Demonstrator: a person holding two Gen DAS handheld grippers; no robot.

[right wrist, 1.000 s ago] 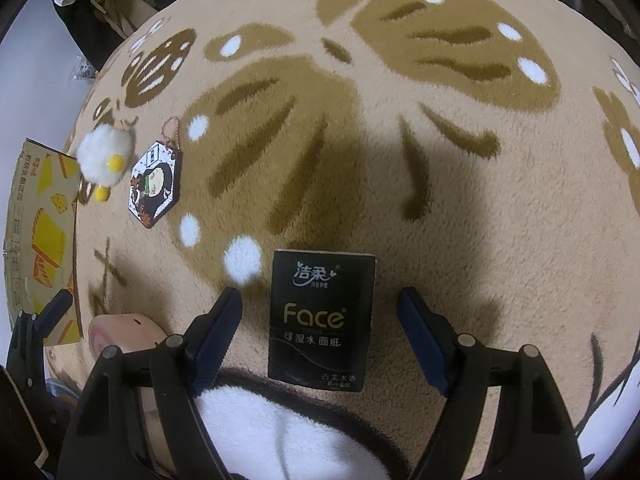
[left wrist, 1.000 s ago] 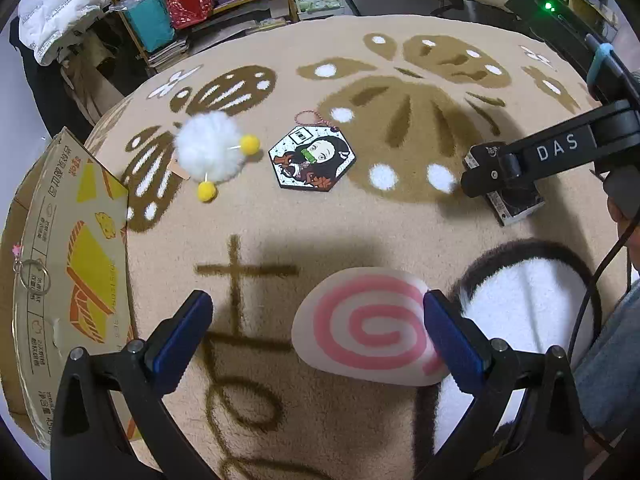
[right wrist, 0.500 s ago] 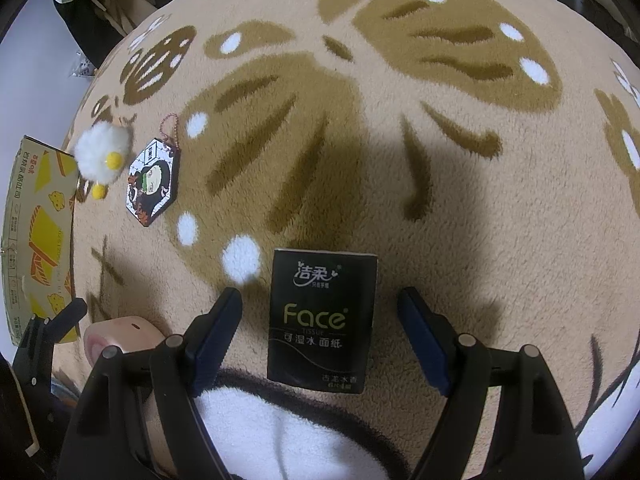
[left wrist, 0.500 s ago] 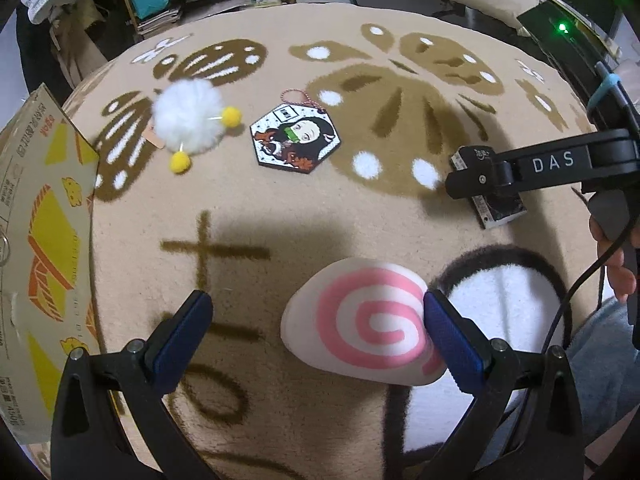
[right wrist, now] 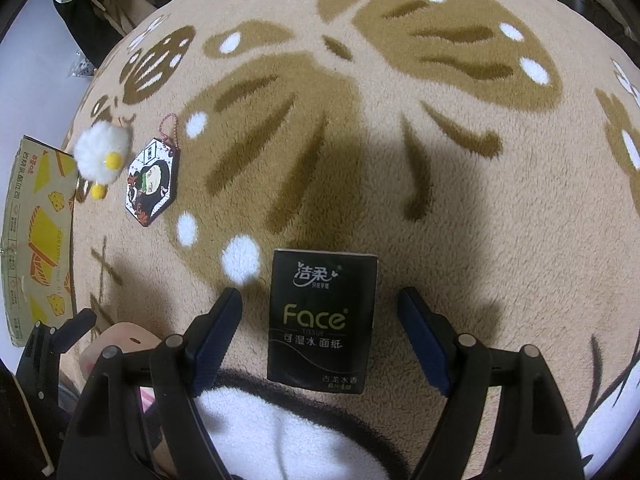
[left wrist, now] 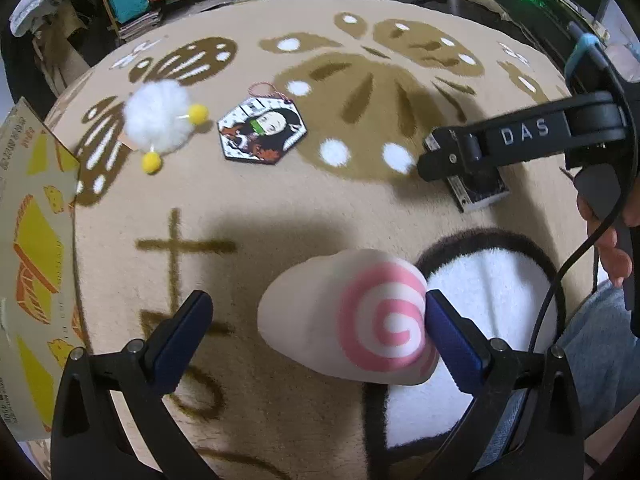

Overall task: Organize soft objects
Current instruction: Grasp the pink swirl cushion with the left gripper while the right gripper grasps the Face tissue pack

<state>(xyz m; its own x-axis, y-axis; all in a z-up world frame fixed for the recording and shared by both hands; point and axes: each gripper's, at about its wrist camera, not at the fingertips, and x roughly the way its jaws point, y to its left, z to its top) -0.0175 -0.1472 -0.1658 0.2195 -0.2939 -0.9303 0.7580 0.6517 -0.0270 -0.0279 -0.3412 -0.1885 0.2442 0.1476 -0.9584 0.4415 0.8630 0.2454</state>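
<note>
Pink-and-white spiral foam cushion [left wrist: 352, 320] sits between the left gripper [left wrist: 316, 316] fingers, jaws wide open; its edge touches the right-hand pad, clear gap to the left-hand pad, so nothing gripped yet. It looks tilted up off the beige plush rug [left wrist: 280, 208], probably nudged by that pad. Right gripper [right wrist: 320, 324] is also wide open, straddling a black tissue pack [right wrist: 322, 320] lying flat, gaps both sides; looks lined up for a pinch across the short width. Pack reads "Face", "TISSUE", plus Chinese text. Right gripper's arm reads "DAS" in the left view. Ahead-left of both: white pom-pom with yellow balls [left wrist: 158, 122], hexagonal anime keychain [left wrist: 262, 128]. Printed cardboard box [left wrist: 28, 240] far left, likely the drop target.
</note>
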